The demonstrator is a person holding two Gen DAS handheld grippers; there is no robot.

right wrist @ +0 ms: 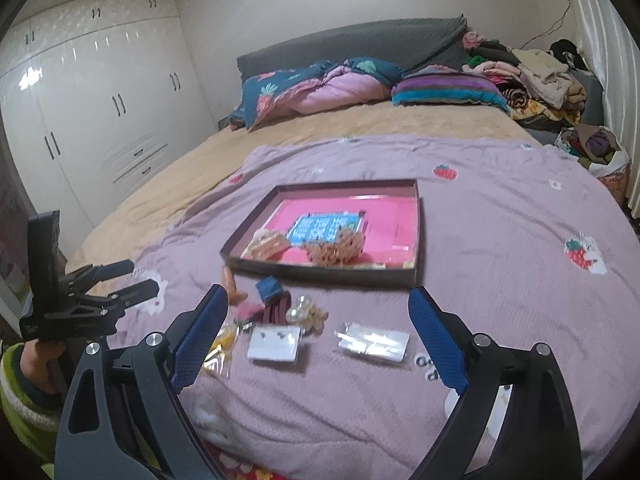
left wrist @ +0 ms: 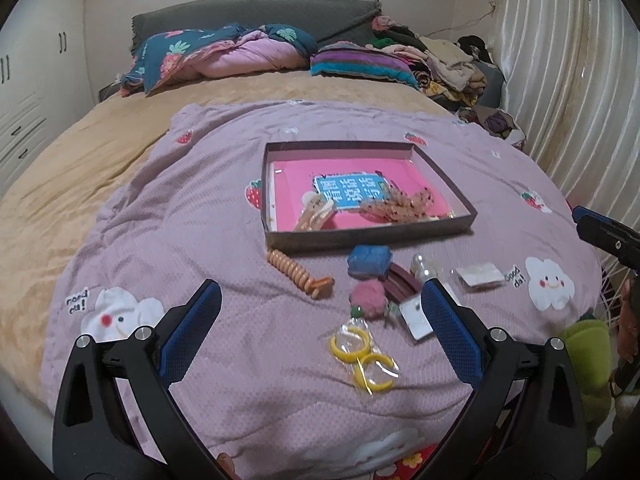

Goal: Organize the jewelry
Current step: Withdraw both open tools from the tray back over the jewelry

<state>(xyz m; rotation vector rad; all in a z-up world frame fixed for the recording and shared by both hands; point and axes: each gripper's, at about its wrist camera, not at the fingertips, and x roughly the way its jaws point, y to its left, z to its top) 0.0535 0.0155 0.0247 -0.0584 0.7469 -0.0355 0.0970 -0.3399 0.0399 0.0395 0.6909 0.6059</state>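
A shallow dark box point(left wrist: 360, 236) point(right wrist: 320, 274) with a pink floor sits on the purple quilt and holds a hair clip point(left wrist: 316, 210) and a beaded piece point(left wrist: 400, 204). In front of it lie an orange spiral tie point(left wrist: 298, 274), a blue scrunchie point(left wrist: 369, 260), a pink pompom point(left wrist: 368, 302), yellow hoops in a bag point(left wrist: 362, 354), pearl pieces point(right wrist: 302, 308), an earring card point(right wrist: 274, 344) and a clear packet point(right wrist: 374, 342). My left gripper point(left wrist: 320, 300) is open and empty above the hoops. My right gripper point(right wrist: 318, 308) is open and empty above the card and packet.
The quilt point(left wrist: 200, 208) lies over a tan bed sheet point(left wrist: 80, 160). Folded bedding and clothes point(left wrist: 400, 56) pile at the headboard. A white wardrobe point(right wrist: 100, 120) stands on the left, a curtain point(left wrist: 560, 100) on the right.
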